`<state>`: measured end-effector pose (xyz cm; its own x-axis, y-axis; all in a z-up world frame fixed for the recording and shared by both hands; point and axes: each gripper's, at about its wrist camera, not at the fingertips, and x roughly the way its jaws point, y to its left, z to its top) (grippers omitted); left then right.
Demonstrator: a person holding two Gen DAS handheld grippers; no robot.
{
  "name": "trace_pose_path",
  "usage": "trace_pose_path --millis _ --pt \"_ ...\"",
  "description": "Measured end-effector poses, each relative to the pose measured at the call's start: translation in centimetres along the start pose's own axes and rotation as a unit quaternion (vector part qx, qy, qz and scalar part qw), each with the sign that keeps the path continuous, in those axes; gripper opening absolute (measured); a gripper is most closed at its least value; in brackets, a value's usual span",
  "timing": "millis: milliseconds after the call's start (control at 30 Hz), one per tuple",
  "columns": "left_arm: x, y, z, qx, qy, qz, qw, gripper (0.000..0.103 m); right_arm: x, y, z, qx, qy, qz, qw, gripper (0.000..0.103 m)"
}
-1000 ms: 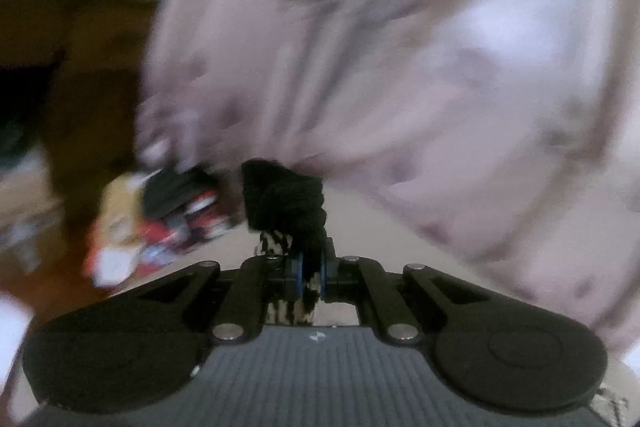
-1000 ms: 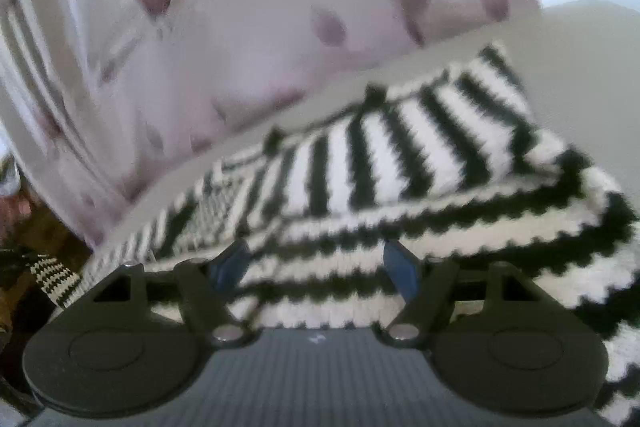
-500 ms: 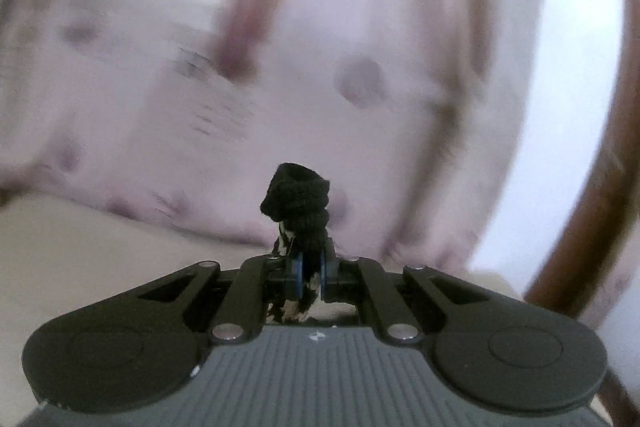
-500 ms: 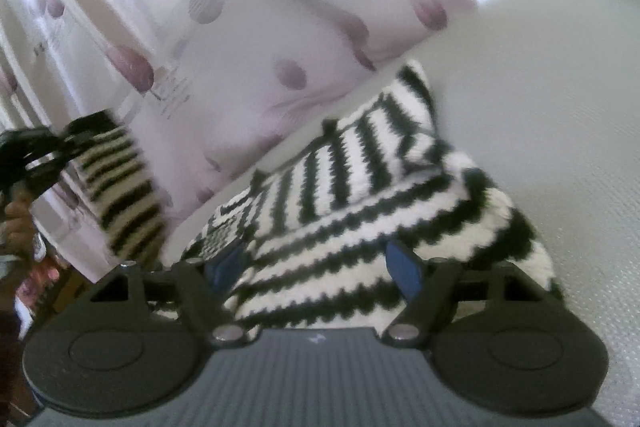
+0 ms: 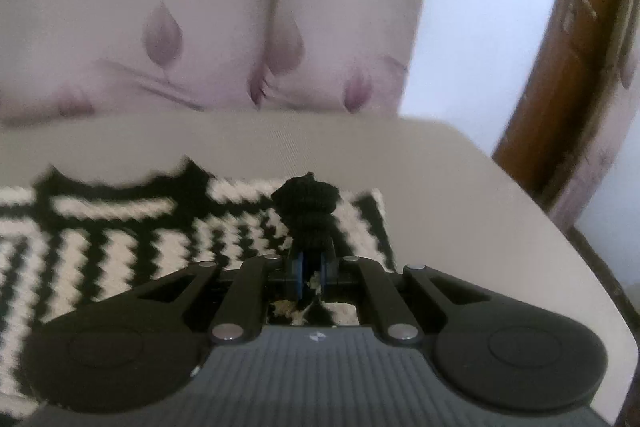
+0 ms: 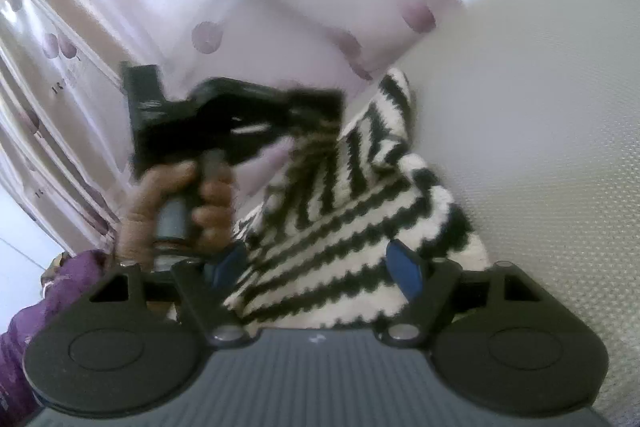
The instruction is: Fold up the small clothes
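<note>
The right wrist view shows what the left wrist view cannot: the person's hand (image 6: pixel 176 203), with a purple sleeve (image 6: pixel 48 303) below it, gripping the handle of the left gripper (image 6: pixel 308 119) at left of centre. That tool is raised above the table (image 6: pixel 540 107), and a striped flap of the striped knit garment (image 6: pixel 348 227) hangs from its tip down to the folded stack beneath.

The left wrist view shows the same clamp from behind. The left gripper (image 5: pixel 310 269) is clenched on a bunched black knit edge (image 5: pixel 308 207) of the garment; the blue pads are pressed nearly together with fabric between them. Below and to the left, the striped knit garment (image 5: pixel 120 247) lies flat on the table (image 5: pixel 460 207), blurred.

The right gripper (image 6: pixel 320 263) is released. Its blue fingers stand wide apart on either side of the folded stack, close to the near edge of the fabric; contact with the knit cannot be confirmed.

No container is in view.

Surroundings: a pale curtain with purple leaf prints (image 5: pixel 160 39) hangs behind the table in both views. A brown wooden frame (image 5: pixel 568 47) stands at far right in the left wrist view only. In the right wrist view the raised gripper and hand hide part of the curtain and the left end of the garment.
</note>
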<state>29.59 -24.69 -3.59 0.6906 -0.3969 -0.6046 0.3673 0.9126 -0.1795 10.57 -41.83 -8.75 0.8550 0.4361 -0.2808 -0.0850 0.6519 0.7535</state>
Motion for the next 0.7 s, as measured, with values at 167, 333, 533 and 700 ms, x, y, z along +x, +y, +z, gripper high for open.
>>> trace_pose_path --millis 167,333,533,700 --pt "1.4 -0.7 -1.5 0.036 0.003 -0.069 0.9970 0.062 -0.2 -0.7 -0.1 -0.005 -0.007 0.014 1.000 0.077" --pt "-2.0 -0.6 -1.7 0.034 -0.061 -0.145 0.9870 0.102 -0.1 -0.7 -0.2 -0.009 -0.010 0.018 1.000 0.077" --pt "-9.0 4.4 -2.9 -0.046 -0.093 -0.175 0.9791 0.103 -1.6 -0.3 1.5 0.005 -0.035 0.043 0.998 0.079" --pt "-14.1 10.9 -7.0 -0.022 -0.139 0.026 0.9897 0.103 0.1 3.7 6.5 -0.136 -0.035 -0.002 0.990 0.063"
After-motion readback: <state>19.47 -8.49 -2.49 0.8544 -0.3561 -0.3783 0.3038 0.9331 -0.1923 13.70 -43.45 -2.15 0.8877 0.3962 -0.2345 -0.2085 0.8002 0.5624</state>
